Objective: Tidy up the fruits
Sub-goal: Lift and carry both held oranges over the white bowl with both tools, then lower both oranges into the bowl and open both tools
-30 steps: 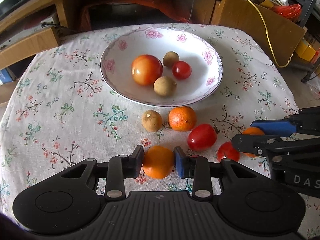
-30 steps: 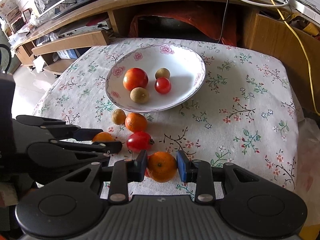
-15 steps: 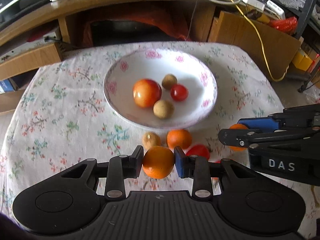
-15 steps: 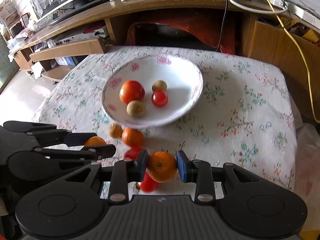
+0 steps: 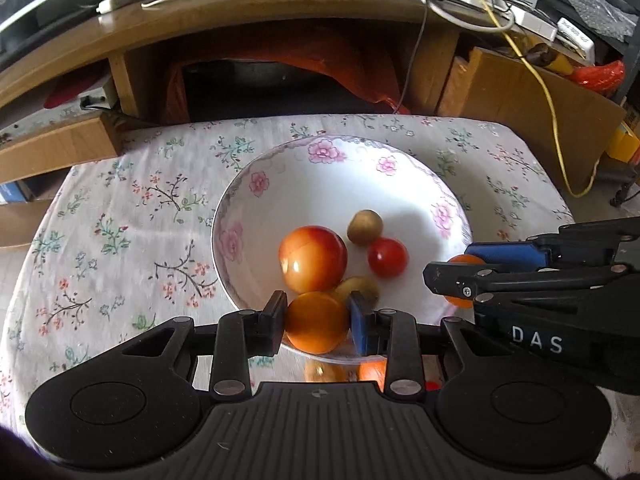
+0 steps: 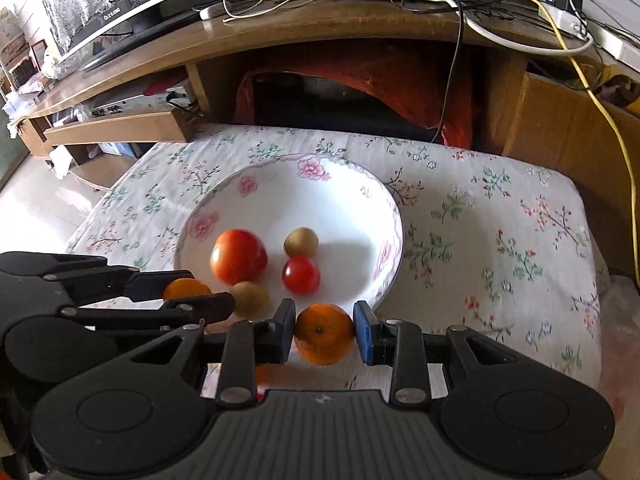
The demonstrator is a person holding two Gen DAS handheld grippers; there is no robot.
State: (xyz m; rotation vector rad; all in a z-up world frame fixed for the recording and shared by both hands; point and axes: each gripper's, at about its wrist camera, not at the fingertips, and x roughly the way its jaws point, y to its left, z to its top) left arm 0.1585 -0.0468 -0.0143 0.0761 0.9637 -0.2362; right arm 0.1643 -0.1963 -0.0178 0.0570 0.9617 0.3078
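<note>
Two oranges are in transit. The left orange (image 5: pixel 316 322) is pinched between the jaws of the left gripper (image 5: pixel 318 322) and now hangs over the near rim of the bowl (image 5: pixel 280 184); a second ago it sat low over the cloth, in front of the loose fruit. The right orange (image 6: pixel 325 334) is pinched in the jaws of the right gripper (image 6: pixel 325 334) and has likewise been carried forward, now just at the bowl's near right rim, though whether it is past the rim cannot be told. Neither grip has altered; both sets of jaws press on their fruit as before. Inside the bowl lie a large tomato (image 5: pixel 313 259), a small tomato (image 5: pixel 387 257) and two brown fruits (image 5: pixel 364 227), unchanged in place. The loose fruit on the counter (image 5: pixel 120 208), in open view a second ago, is now mostly hidden beneath the left gripper; only orange and red slivers show below the rim. Judgement: both carries are near their end, and release into the bowl is the likely next step. The left orange hangs close over the large tomato and the nearer brown fruit, so a drop there may knock them; the two grippers also stand close together, which calls for care in lowering.
</note>
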